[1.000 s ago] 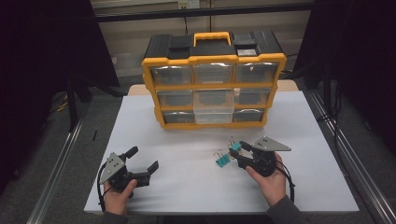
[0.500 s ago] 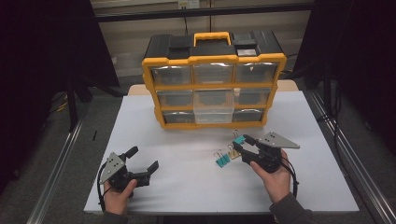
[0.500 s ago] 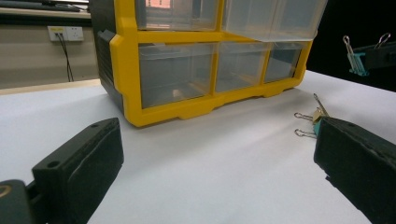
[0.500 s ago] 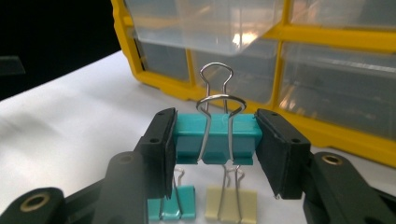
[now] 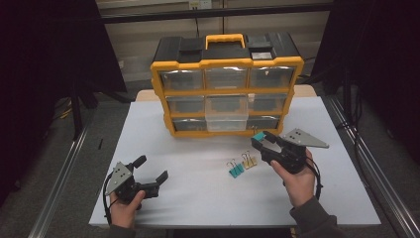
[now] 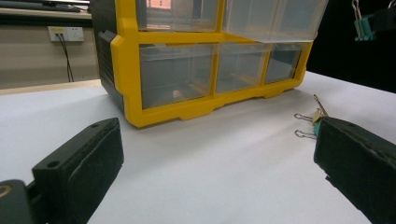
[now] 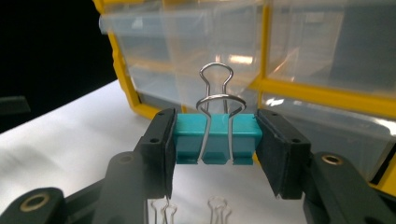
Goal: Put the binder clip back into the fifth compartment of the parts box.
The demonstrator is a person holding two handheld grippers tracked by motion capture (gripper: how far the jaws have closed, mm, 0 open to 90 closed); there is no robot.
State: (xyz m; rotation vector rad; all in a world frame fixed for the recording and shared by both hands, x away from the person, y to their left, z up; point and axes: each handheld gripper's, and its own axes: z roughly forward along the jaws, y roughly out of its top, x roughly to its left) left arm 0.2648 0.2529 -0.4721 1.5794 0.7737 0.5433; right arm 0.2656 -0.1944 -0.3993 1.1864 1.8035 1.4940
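My right gripper [image 5: 258, 140] is shut on a teal binder clip [image 7: 215, 137], held above the table in front of the yellow and black drawer organizer [image 5: 228, 84]. The clip's wire handles stand upright between the pads. A second teal clip [image 5: 235, 169] and a yellow clip [image 5: 249, 160] lie on the white table just left of that gripper. One clear middle drawer [image 5: 227, 116] stands pulled out. My left gripper [image 5: 151, 167] rests open at the table's front left, nothing between its jaws; in the left gripper view the lying clips [image 6: 312, 119] are beside its right jaw.
The white table [image 5: 198, 198] ends close behind both hands. The organizer stands at its far middle with several clear drawers. Metal rails run along the floor on both sides, and dark curtains close off the left and right.
The right gripper has lifted the teal clip off the table and carried it up and toward the organizer. Two clips stay lying on the table. The left gripper has kept still.
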